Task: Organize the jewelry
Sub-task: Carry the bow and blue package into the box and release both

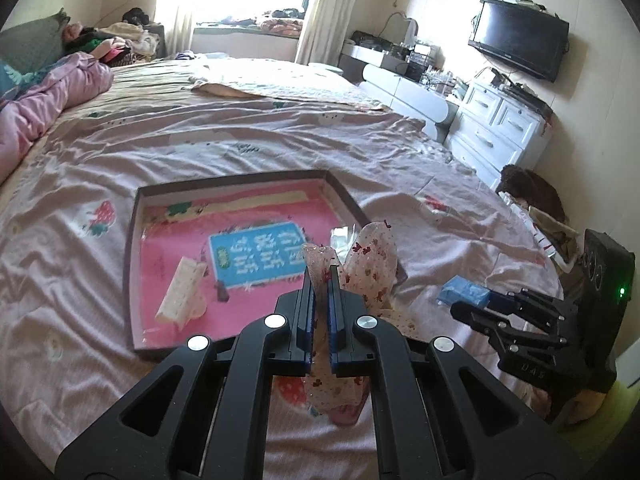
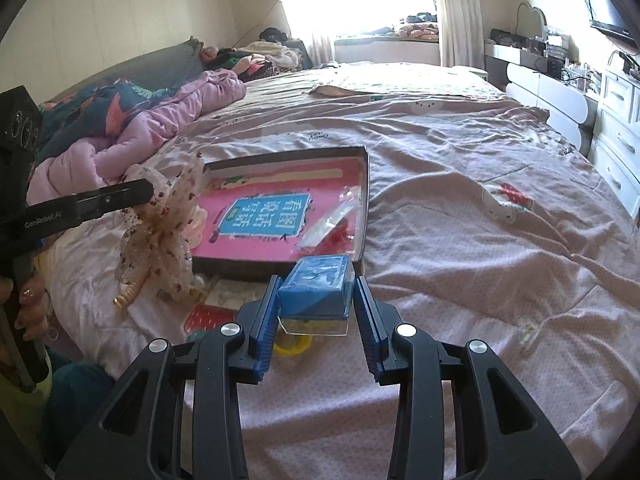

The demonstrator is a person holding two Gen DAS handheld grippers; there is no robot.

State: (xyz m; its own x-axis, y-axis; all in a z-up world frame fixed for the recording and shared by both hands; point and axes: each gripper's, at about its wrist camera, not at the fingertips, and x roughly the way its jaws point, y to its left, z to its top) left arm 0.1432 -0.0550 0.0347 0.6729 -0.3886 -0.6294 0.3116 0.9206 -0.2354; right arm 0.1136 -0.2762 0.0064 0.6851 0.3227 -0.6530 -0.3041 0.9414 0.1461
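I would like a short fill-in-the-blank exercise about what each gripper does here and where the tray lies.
1. The left gripper is shut on a sheer ____.
2. The blue box sits between the ____ gripper's open fingers.
3. The tray lies on the ____.

Missing words: bow; right; bed

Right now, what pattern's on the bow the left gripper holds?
Sheer pale mesh bow scattered with small red specks; right wrist view shows it best.
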